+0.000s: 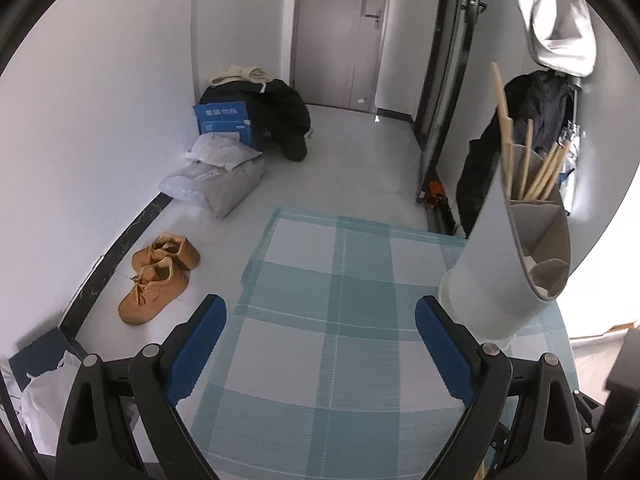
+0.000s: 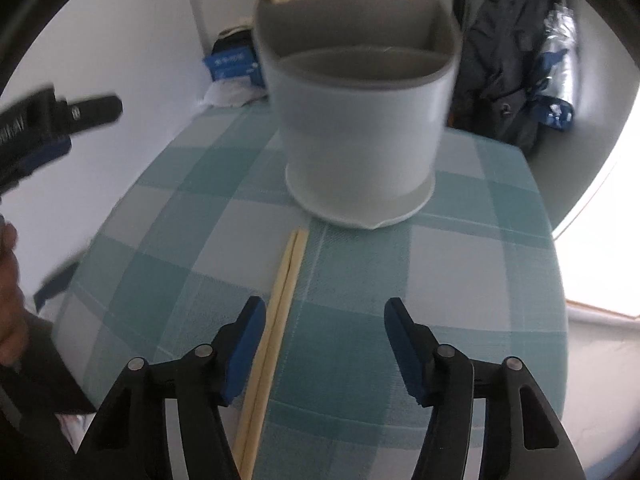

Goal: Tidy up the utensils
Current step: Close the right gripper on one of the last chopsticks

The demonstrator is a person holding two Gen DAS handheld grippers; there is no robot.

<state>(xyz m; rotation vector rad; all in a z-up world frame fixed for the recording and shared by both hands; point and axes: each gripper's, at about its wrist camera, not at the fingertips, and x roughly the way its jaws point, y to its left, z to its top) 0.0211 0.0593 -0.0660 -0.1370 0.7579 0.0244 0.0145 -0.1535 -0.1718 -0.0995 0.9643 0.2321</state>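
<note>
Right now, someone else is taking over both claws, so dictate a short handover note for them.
Left claw: open, empty, over the checked tablecloth.
Right claw: open, nothing gripped, low over the pair of chopsticks lying on the cloth, which sit beside its left pad.
Utensil holder: upright on the cloth, just past the pair's far tips.
Done: several chopsticks stand in the holder's back compartment.
Left: grip this pair and put it in the holder.

A pair of pale wooden chopsticks (image 2: 276,344) lies flat on the checked table (image 2: 460,280), side by side, tips toward 12 o'clock. At 12 o'clock stands the grey utensil holder (image 2: 360,128), upright, with perhaps seven more chopsticks (image 1: 540,176) in its back compartments.
</note>
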